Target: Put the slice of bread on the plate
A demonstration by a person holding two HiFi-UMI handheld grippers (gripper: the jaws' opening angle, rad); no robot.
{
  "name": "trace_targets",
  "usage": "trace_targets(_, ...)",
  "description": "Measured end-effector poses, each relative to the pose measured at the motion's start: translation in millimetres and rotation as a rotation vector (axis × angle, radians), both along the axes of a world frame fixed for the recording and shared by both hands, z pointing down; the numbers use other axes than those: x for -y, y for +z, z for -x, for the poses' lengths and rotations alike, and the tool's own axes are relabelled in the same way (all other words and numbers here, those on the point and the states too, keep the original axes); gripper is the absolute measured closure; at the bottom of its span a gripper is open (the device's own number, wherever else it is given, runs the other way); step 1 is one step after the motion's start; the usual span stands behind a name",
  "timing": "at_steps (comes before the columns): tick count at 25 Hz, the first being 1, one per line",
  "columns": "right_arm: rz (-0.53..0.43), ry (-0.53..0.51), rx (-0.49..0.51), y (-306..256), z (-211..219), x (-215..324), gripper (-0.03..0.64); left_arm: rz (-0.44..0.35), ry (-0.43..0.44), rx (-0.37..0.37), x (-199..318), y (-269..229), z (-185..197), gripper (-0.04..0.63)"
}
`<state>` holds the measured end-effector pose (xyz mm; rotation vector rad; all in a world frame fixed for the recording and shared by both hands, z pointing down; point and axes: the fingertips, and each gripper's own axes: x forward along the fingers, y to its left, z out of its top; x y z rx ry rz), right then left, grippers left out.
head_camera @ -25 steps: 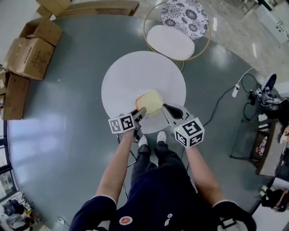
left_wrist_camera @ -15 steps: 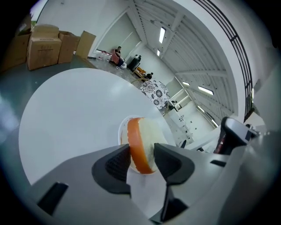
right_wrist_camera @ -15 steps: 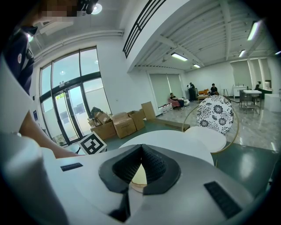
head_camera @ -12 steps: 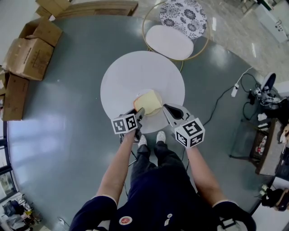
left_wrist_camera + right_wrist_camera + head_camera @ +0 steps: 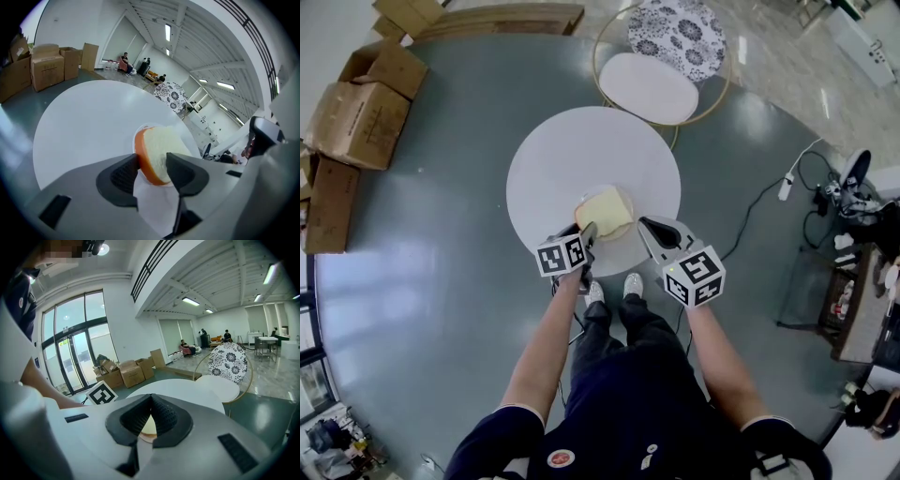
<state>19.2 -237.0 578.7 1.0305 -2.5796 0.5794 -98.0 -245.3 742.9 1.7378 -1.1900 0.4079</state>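
Release step: left gripper (image 5: 589,230) jaws opening around the slice of bread (image 5: 606,210), apparently lying on the plate (image 5: 138,128) on the worktop (image 5: 572,150); right gripper (image 5: 643,222) clenched, empty; next, back left clear without dragging.

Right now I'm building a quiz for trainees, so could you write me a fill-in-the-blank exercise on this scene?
1. The bread lies on a small ___ on the table.
2. The table's top is ___ in shape.
3. The right gripper has its jaws ___, with nothing between them.
4. The boxes stand on the ___.
Missing words: plate; round; shut; floor.
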Motion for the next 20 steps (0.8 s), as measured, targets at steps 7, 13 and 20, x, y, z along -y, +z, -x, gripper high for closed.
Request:
trace_targets(7,-0.012,0.007,-0.009,-6,-8,-3,0.611,0.006,-0.045,0.060,2,1,7,0.393)
trace_targets(13,-0.036,0.005,-0.009,-15,-10,-9,0.611,-0.059,-0.054,0.110,4,-15,20,0.391)
trace_targets(20,-0.081,0.019,0.006,-35,-11,-9,0.611,-0.328,0.094,0.190,9,-92,16,0.393)
